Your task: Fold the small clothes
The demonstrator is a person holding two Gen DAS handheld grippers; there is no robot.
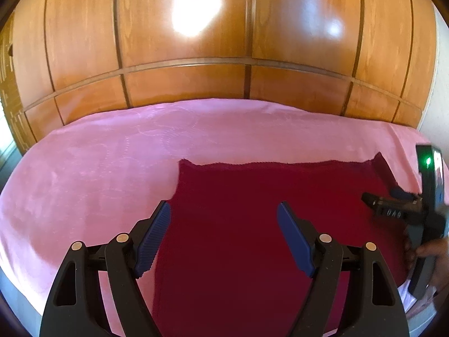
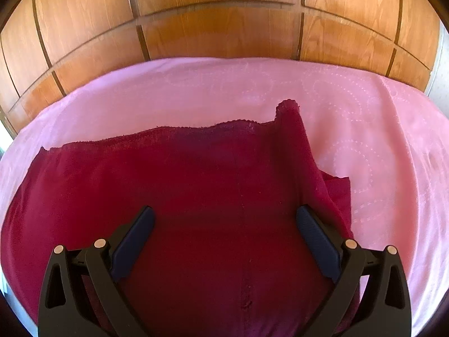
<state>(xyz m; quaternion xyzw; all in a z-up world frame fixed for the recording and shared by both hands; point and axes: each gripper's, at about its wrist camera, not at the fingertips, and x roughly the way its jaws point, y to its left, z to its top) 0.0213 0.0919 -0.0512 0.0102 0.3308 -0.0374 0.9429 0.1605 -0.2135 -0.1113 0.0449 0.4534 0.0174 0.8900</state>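
A dark red cloth lies spread flat on the pink bedspread. My left gripper is open and empty, above the cloth's left edge. My right gripper is open and empty over the cloth near its right side. The cloth's far right corner stands up in a fold, and a flap lies beside it. The right gripper also shows at the right edge of the left wrist view, held in a hand.
A wooden panelled wardrobe runs along the far side of the bed. The pink bedspread stretches left, right and beyond the cloth. The bed's near edge lies just below the grippers.
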